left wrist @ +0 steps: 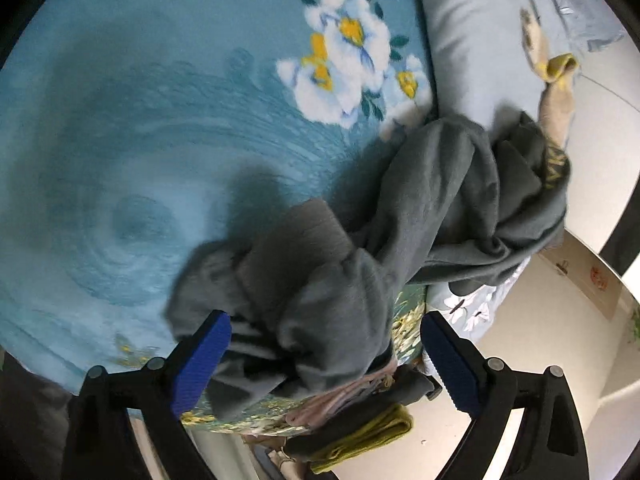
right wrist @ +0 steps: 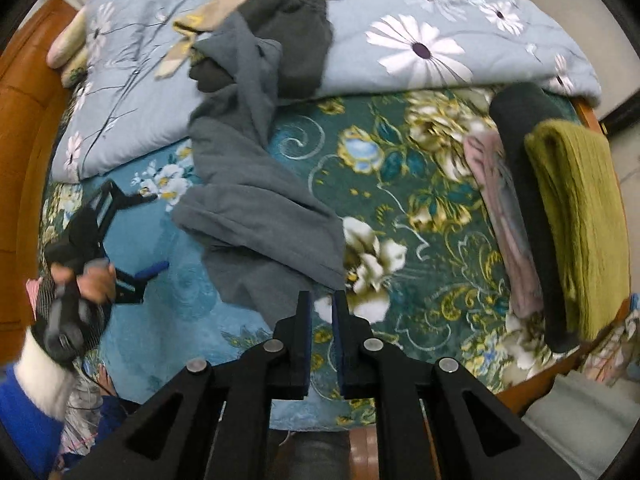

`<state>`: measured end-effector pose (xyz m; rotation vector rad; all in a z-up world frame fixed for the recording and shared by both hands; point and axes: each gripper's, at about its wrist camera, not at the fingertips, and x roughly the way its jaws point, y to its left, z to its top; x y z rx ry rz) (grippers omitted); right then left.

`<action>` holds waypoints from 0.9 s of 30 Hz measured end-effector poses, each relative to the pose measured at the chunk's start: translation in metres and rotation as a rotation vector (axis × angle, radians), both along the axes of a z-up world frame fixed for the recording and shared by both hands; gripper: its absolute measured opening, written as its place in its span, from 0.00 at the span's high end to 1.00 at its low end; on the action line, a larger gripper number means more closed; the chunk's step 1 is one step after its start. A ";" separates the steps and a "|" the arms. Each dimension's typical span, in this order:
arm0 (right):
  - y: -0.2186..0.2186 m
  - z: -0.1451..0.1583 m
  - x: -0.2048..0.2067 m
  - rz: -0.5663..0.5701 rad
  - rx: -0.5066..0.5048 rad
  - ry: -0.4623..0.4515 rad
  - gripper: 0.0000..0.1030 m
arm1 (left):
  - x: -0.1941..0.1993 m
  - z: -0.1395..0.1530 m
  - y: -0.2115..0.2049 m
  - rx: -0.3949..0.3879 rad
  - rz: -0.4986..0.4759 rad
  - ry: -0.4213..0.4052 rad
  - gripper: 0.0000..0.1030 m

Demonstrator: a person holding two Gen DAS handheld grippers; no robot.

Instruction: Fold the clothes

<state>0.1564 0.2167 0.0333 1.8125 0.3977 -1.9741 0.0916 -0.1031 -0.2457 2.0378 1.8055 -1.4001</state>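
Right tongs (right wrist: 322, 300): pointed steeply down at the bed (right wrist: 420, 240). The two blue-padded jaws stand nearly together, with a narrow slit between them and no cloth in that slit. Their tips hang just past the near hem of the grey garment (right wrist: 256, 208).

Left tongs (left wrist: 326, 354): angled downward over the blue blanket (left wrist: 120, 140). The jaws stand wide apart. The bunched end of the grey garment (left wrist: 320, 280) lies between and ahead of them; whether a pad touches the cloth cannot be told. In the right wrist view the same tool (right wrist: 132, 240) appears at the left, gripped by one hand (right wrist: 90, 278). A white cuff and a blue sleeve (right wrist: 24, 408) follow behind the hand.

Task item: one grey garment, crumpled and unfolded, running lengthwise from the pale floral quilt (right wrist: 400, 40) down across the patterned bedspread.

Count of cloth items visible:
- One darker grey piece (right wrist: 296, 40) lies on the quilt, touching the top of the grey garment.
- One beige and yellow item (right wrist: 248, 0) lies behind that piece.
- At the right edge of the bed is a stack of three pieces: one olive-yellow (right wrist: 580, 220), one black (right wrist: 520, 120) and one pink (right wrist: 500, 208).

Bedding: one quilt and one blue blanket. Tongs: two. Hands in view: one.
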 end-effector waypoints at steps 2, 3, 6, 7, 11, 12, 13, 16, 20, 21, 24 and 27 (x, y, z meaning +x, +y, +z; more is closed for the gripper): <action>0.009 -0.002 -0.001 -0.024 0.007 -0.005 0.82 | -0.007 -0.004 0.007 0.000 0.001 -0.017 0.06; 0.013 -0.003 -0.002 -0.034 0.009 -0.008 0.81 | -0.010 -0.004 0.010 -0.007 0.006 -0.024 0.06; 0.023 -0.005 -0.001 -0.057 0.016 -0.014 0.81 | -0.018 -0.002 0.018 -0.038 -0.004 -0.027 0.12; 0.026 -0.006 0.000 -0.063 0.018 -0.017 0.81 | -0.020 -0.001 0.020 -0.049 -0.015 -0.026 0.15; 0.035 -0.007 0.001 -0.078 0.016 -0.023 0.81 | -0.023 0.004 0.025 -0.107 -0.054 -0.042 0.43; 0.037 -0.007 0.001 -0.078 0.013 -0.023 0.81 | -0.022 0.004 0.025 -0.116 -0.059 -0.056 0.60; 0.038 -0.006 0.001 -0.078 0.010 -0.022 0.81 | -0.020 0.003 0.024 -0.124 -0.062 -0.068 0.69; 0.041 -0.002 0.000 -0.067 -0.002 -0.012 0.81 | -0.015 0.011 0.020 -0.140 -0.056 -0.056 0.88; 0.043 0.002 -0.003 -0.049 -0.033 -0.002 0.81 | -0.001 0.049 0.002 -0.200 -0.035 0.044 0.90; 0.044 0.001 -0.005 -0.046 -0.044 -0.005 0.81 | 0.004 0.060 -0.006 -0.222 -0.021 0.075 0.90; 0.045 -0.002 -0.011 -0.037 -0.081 -0.018 0.81 | 0.028 0.100 -0.044 -0.311 0.041 0.161 0.90; 0.045 -0.015 -0.016 -0.044 -0.137 -0.065 0.81 | 0.058 0.134 -0.096 -0.417 0.111 0.207 0.90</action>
